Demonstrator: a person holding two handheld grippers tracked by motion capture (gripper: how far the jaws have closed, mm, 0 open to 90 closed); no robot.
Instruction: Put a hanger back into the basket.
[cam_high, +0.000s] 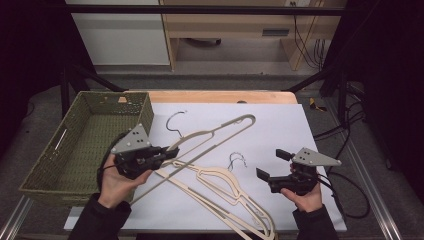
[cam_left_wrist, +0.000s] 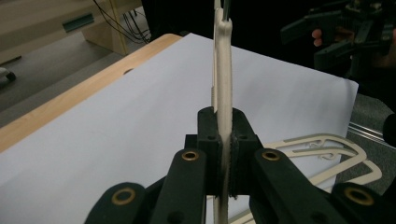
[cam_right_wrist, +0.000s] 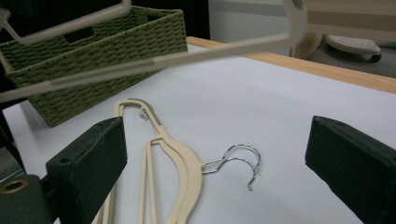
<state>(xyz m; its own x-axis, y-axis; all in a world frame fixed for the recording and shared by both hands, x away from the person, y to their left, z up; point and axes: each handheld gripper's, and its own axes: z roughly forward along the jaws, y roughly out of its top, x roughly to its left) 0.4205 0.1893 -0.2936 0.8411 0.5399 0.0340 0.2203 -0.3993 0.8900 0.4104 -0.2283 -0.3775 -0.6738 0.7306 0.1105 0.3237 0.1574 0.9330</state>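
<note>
The left gripper (cam_high: 167, 152) pinches the light, stiff hanger (cam_high: 215, 131) by its thin bar; the right gripper (cam_high: 272, 162) gapes wide, empty.

Light is falling mostly from above onto the white sheet (cam_high: 260, 125), making it the brightest area in the high view, while the room's edges are sinking into near black. Soft, faint shadows are lying under the cream hangers (cam_high: 220, 185). In the left gripper view, the black jaws are staying fairly sharp, while the far background is going soft and dark. In the right gripper view, the raised hanger (cam_right_wrist: 187, 58) is smearing across the top, perhaps from motion blur, and the woven basket (cam_right_wrist: 116, 42) is looking dim. All three pictures are looking grainy.
</note>
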